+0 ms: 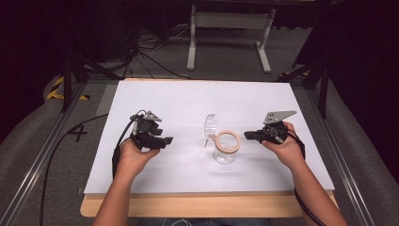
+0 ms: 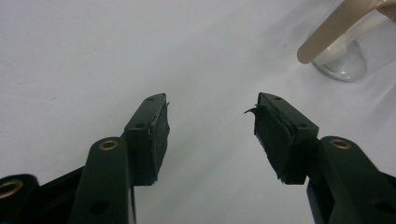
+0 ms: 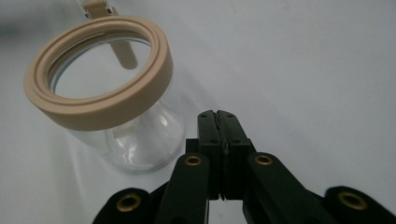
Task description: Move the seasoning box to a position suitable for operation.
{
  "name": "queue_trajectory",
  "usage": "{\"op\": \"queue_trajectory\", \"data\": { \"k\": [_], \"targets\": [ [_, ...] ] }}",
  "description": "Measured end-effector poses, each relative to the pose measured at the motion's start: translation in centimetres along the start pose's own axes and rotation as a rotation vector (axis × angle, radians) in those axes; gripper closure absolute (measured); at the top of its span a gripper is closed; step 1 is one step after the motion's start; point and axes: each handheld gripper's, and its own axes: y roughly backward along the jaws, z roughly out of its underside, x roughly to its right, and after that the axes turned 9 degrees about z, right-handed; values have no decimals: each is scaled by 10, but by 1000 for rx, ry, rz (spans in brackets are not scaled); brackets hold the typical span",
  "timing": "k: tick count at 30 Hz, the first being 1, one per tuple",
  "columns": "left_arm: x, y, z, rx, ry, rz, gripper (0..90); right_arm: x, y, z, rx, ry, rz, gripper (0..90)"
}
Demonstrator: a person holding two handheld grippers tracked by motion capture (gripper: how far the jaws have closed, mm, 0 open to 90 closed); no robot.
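Observation:
A clear glass jar [image 1: 225, 149] with a beige rim ring [image 3: 100, 74] stands open in the middle of the white board [image 1: 188, 99]. Its clear lid [image 1: 210, 125] is flipped back on a hinge behind it. My left gripper [image 1: 165, 140] hovers left of the jar, jaws wide apart with nothing between the pads [image 2: 156, 135]; the jar's base [image 2: 343, 60] shows at that view's upper right. My right gripper [image 1: 248, 135] sits just right of the jar, jaws pressed together on nothing [image 3: 218, 123], a short gap from the glass.
The white board lies on a wooden table [image 1: 197, 207] whose front edge shows near the person. Metal rails [image 1: 42, 155] run along both sides. Cables [image 1: 141, 52] and a white stand [image 1: 230, 28] sit on the floor beyond the board.

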Motion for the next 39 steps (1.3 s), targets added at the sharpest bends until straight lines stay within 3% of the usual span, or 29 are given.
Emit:
{"op": "queue_trajectory", "data": {
  "k": [13,22,39],
  "targets": [
    [10,5,-5,7,-28,12,449,-8,-4,-4,-2,16,-27,895],
    [20,2,-7,-11,-57,25,447,-17,-19,-3,-16,58,-50,893],
    [16,-2,-11,-15,-61,39,443,-20,-23,4,-54,46,-61,893]
  ]
}}
